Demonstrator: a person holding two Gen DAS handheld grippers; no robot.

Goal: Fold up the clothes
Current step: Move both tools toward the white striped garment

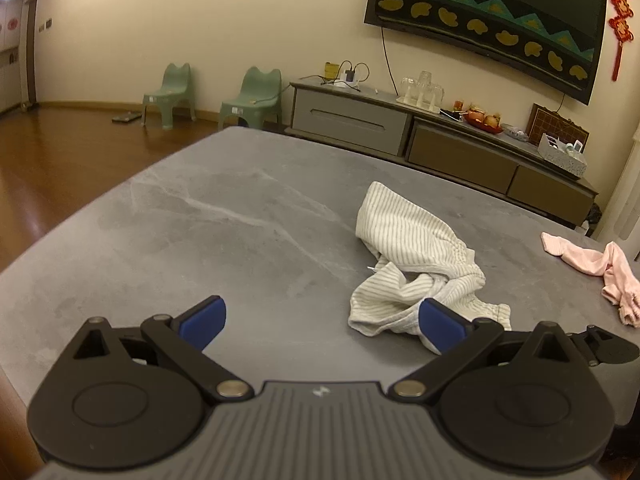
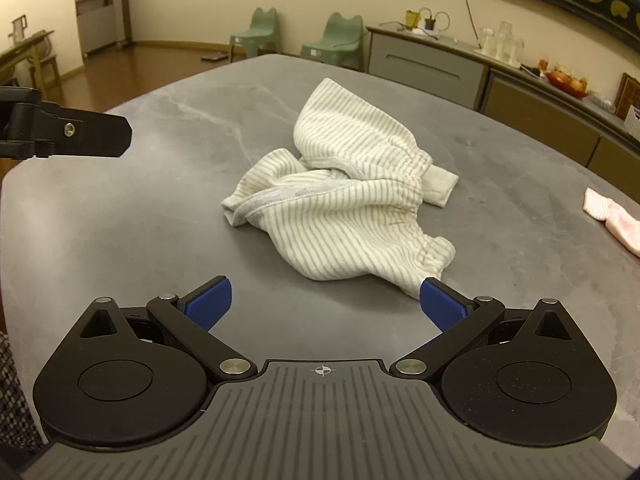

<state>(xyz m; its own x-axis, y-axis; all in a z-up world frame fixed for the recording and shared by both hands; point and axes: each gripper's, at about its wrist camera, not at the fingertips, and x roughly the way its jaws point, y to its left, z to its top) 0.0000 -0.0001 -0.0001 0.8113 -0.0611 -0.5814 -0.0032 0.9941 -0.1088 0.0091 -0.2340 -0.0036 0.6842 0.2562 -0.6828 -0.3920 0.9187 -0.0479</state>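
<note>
A crumpled white garment with grey stripes [image 1: 416, 264] lies on the grey table [image 1: 208, 224]; it also shows in the right wrist view [image 2: 340, 200]. My left gripper [image 1: 320, 322] is open and empty, hovering above the table just left of the garment, its right blue pad [image 1: 440, 324] in front of the cloth's near edge. My right gripper [image 2: 326, 304] is open and empty, just short of the garment's near side. The left gripper's body shows at the left edge of the right wrist view [image 2: 64, 128].
A pink garment [image 1: 592, 268] lies crumpled at the table's right side, also seen in the right wrist view [image 2: 612, 220]. Beyond the table stand a low grey cabinet [image 1: 400, 128] with glasses and fruit, two green stools [image 1: 252, 96], and a wall screen.
</note>
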